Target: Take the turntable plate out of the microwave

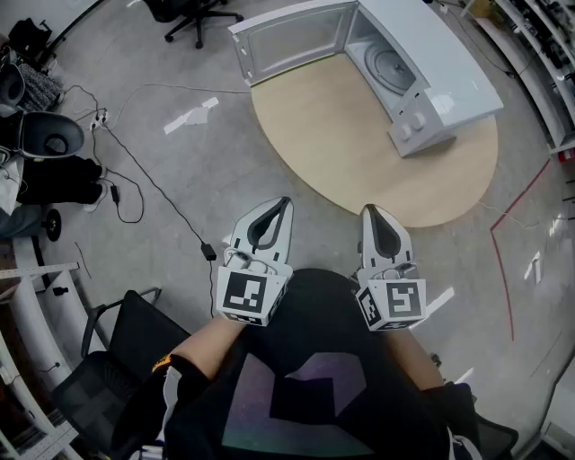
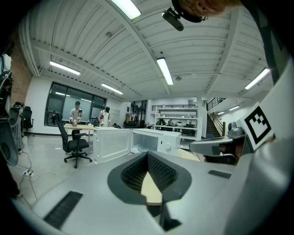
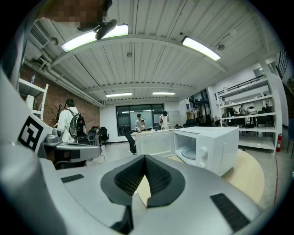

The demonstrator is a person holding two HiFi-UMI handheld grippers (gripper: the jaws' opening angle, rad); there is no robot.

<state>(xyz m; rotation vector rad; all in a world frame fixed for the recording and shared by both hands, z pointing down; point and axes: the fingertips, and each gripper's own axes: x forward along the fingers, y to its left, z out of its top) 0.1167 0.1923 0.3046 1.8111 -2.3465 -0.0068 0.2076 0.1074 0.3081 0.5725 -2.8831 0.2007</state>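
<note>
Seen from the head view, the person stands at the near side of a round table (image 1: 341, 153) and holds both grippers level, side by side, close to the body and just short of the table's near edge. The left gripper (image 1: 285, 203) has its jaws closed tip to tip with nothing between them. The right gripper (image 1: 369, 209) is likewise closed and empty, its ribbed pads meeting at the tips. The microwave (image 1: 431, 81) sits on the far right part of the table, and its door (image 1: 287, 40) is swung wide open to the left. The plate (image 1: 393, 67) lies flat on the floor of the open cavity, well apart from both grippers. On the floor to the left, a cable (image 1: 153, 184) runs toward the near side, and an office chair (image 1: 193, 13) stands at the far edge. A red line (image 1: 503, 260) runs across the floor to the right of the table. Both gripper views show people standing at a desk far behind the microwave.
</note>
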